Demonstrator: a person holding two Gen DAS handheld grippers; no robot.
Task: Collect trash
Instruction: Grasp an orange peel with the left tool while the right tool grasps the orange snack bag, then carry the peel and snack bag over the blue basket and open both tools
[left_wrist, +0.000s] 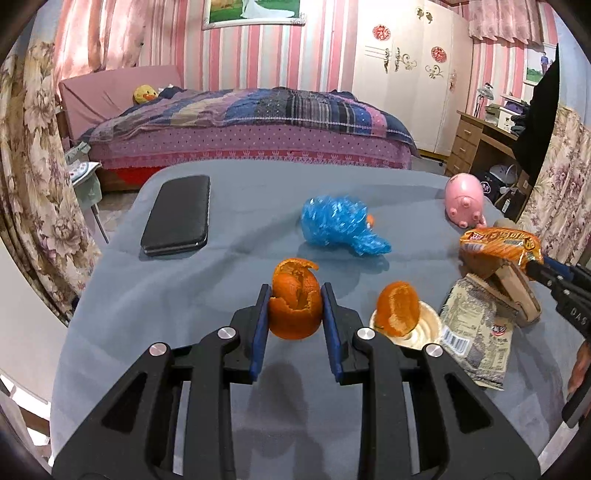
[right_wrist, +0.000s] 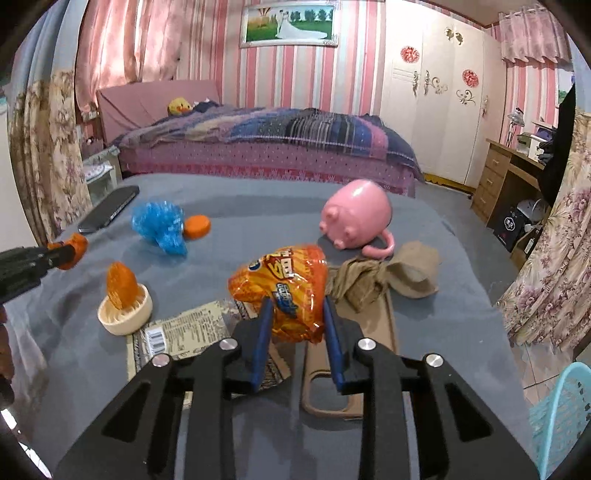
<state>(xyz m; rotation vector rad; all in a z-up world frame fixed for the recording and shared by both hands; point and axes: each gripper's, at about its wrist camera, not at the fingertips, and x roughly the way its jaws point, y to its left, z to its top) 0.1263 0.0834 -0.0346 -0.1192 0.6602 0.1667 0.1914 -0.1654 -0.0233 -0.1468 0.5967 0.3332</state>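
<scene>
Orange peel (left_wrist: 294, 300) sits squeezed between the two blue pads of the left gripper (left_wrist: 294, 304), just above the gray cloth (left_wrist: 184, 295) on the table. Right of it, another bit of peel (left_wrist: 398, 308) stands in a small cream cup (left_wrist: 424, 332). A flat printed wrapper (left_wrist: 476, 332) lies on the cloth right of the cup. The right gripper (right_wrist: 298, 314) is closed on a puffy orange snack bag (right_wrist: 284, 288) and holds it up over a tan phone case (right_wrist: 380, 332). A blue plastic bag (right_wrist: 160, 225) lies far to the left, with a black phone (right_wrist: 109, 214) past it. A pink pig toy (right_wrist: 356, 218) rests far on the right, next to a crumpled brown cloth (right_wrist: 391, 277). A light blue basket (right_wrist: 565, 417) shows at the near right edge.
</scene>
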